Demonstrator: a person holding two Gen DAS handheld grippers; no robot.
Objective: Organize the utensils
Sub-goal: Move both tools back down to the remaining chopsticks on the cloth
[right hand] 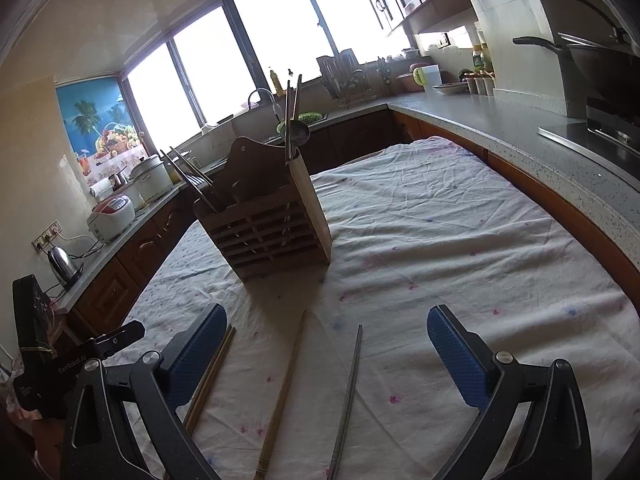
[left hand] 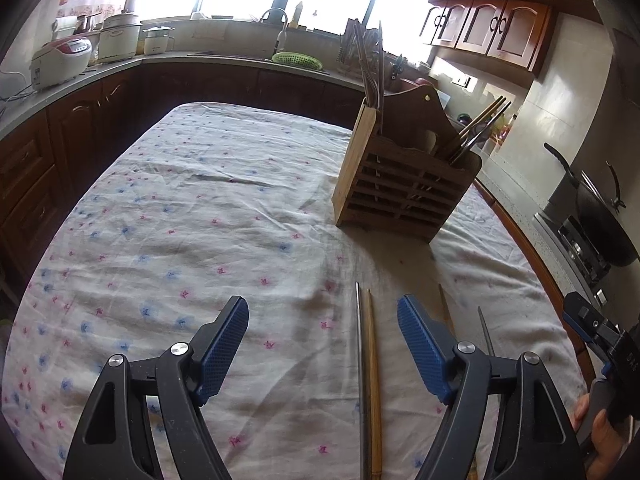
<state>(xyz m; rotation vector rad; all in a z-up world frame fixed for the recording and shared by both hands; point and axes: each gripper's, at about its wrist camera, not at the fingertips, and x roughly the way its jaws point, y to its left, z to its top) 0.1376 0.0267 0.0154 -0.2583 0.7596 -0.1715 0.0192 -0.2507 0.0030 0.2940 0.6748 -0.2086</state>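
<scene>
Left wrist view
Left claw (left hand: 322, 344): I see the two blue pads spread wide apart, nothing between them touching either pad; it hangs above the cloth-covered worktop (left hand: 180, 208).
Chopstick pair (left hand: 370, 380): one grey metal stick and one wooden stick lie side by side, touching or nearly so, inside the gap but toward the 3 o'clock pad; their long axis runs 6 to 12 o'clock, in line with my fingers, so I judge a straight descent would bracket them.
Wooden chopstick (left hand: 446, 308): only its tip shows past the 3 o'clock finger.
Metal chopstick (left hand: 486, 332): lies further out at 3 o'clock, partly hidden.
Utensil holder (left hand: 404, 184): stands upright at about 1 o'clock, well apart from the claw; sticks already poke from both end compartments.
Right claw (left hand: 588, 320): enters at the 3 o'clock edge, near the loose singles.
Open room: bare cloth from 9 to 12 o'clock; the worktop edge curves close at 3 o'clock.

Right wrist view
Right claw (right hand: 326, 356): fingers held wide apart, gripping nothing.
Wooden chopstick (right hand: 286, 392) and metal chopstick (right hand: 348, 396): both lie within the gap, well separated, axes roughly 6 to 12 o'clock, the wooden one leaning toward 1 o'clock; this arm is the nearer to them.
Chopstick pair (right hand: 212, 372): runs under the 9 o'clock finger, nearer my left arm.
Utensil holder (right hand: 272, 220): at 11 o'clock, tilted in the lens; a clear path of cloth leads up to it.
Edge: the counter (right hand: 520, 136) flanks the 3 o'clock side.
</scene>
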